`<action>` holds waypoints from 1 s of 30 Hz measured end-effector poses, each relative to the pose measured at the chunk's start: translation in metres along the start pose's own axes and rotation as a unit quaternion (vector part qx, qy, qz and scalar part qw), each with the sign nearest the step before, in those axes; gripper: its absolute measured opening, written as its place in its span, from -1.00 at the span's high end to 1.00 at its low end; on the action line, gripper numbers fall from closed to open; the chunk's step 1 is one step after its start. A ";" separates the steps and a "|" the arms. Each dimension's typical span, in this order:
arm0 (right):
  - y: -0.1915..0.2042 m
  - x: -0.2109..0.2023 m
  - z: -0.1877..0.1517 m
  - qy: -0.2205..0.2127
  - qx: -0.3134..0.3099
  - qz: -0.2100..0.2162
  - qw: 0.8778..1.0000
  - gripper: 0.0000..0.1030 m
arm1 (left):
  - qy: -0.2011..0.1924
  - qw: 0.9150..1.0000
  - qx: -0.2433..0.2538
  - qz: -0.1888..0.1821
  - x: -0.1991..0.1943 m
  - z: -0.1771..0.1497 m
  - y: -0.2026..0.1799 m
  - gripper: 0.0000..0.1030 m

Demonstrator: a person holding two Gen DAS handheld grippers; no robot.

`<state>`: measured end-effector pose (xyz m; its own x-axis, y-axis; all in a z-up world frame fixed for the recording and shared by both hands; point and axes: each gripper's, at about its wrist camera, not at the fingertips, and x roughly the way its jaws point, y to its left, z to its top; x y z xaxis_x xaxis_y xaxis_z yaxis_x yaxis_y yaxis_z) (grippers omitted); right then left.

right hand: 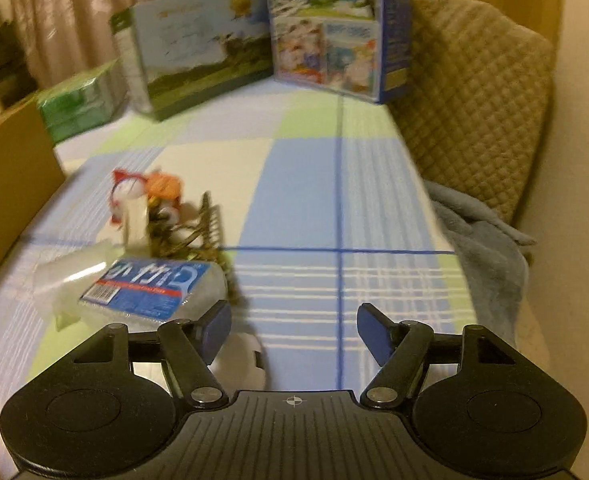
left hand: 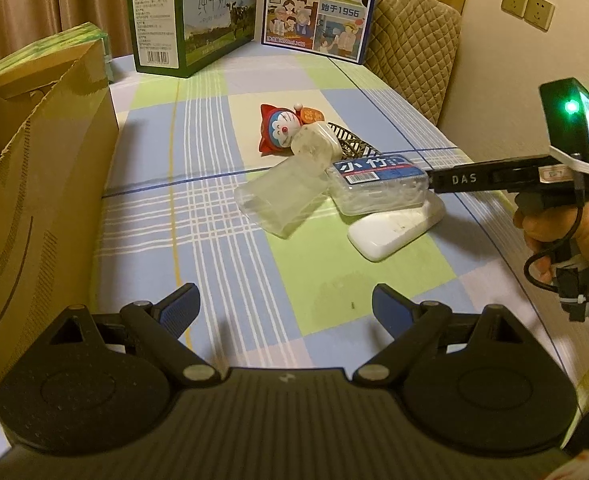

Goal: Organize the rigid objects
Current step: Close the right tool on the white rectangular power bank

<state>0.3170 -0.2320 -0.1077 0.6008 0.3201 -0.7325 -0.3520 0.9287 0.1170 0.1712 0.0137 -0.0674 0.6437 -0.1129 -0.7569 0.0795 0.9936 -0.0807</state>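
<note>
— While the left gripper hangs over bare tablecloth, how do its jaws stand?
— Wide apart, nothing between them; the clutter lies well ahead.
— And the right gripper?
— Jaws parted, gripping nothing. The blue-labelled clear box lies just beyond its left finger, atop a white case; a clear tub and a red figurine sit farther ahead.

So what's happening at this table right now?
A person holds a gripper in each hand over a checked tablecloth. The right gripper, jaws open and empty, sits beside the blue-labelled clear box in a small pile with a cartoon figurine. The left gripper hangs open, near a cardboard box.
</note>
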 end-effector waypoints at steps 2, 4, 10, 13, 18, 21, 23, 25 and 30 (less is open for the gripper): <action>0.006 -0.001 0.001 0.022 -0.017 0.005 1.000 -0.31 | -0.002 1.000 -0.001 0.000 -0.002 -0.001 0.001 -0.76; 0.016 -0.006 -0.003 0.042 -0.041 0.006 0.998 -0.28 | -0.002 1.000 -0.004 0.000 -0.003 -0.002 0.001 -0.76; 0.047 -0.028 -0.032 0.089 -0.105 0.055 0.989 -0.23 | -0.005 1.000 -0.008 0.002 -0.010 -0.006 0.003 -0.76; 0.055 -0.043 -0.045 0.080 -0.103 0.074 0.989 -0.23 | -0.008 1.000 -0.008 0.002 -0.016 -0.006 0.004 -0.76; 0.062 -0.060 -0.052 0.059 -0.054 0.142 0.987 -0.23 | -0.015 1.000 -0.008 0.008 -0.022 -0.006 0.006 -0.76; 0.076 -0.057 -0.049 0.073 -0.036 0.147 0.986 -0.23 | -0.016 1.000 -0.012 0.009 -0.023 -0.006 0.008 -0.76; 0.086 -0.052 -0.051 0.084 -0.020 0.145 0.986 -0.24 | -0.019 1.000 -0.012 0.009 -0.025 -0.006 0.008 -0.76; 0.095 -0.050 -0.053 0.076 -0.021 0.135 0.988 -0.24 | -0.021 1.000 -0.011 0.009 -0.027 -0.006 0.008 -0.76; 0.118 -0.041 -0.056 0.049 -0.071 0.100 0.991 -0.24 | -0.026 1.000 -0.008 0.012 -0.031 -0.004 0.011 -0.76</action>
<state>0.2104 -0.1459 -0.1016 0.4382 0.4693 -0.7667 -0.5590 0.8102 0.1764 0.1490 0.0285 -0.0475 0.6840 -0.0897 -0.7239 0.0520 0.9959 -0.0743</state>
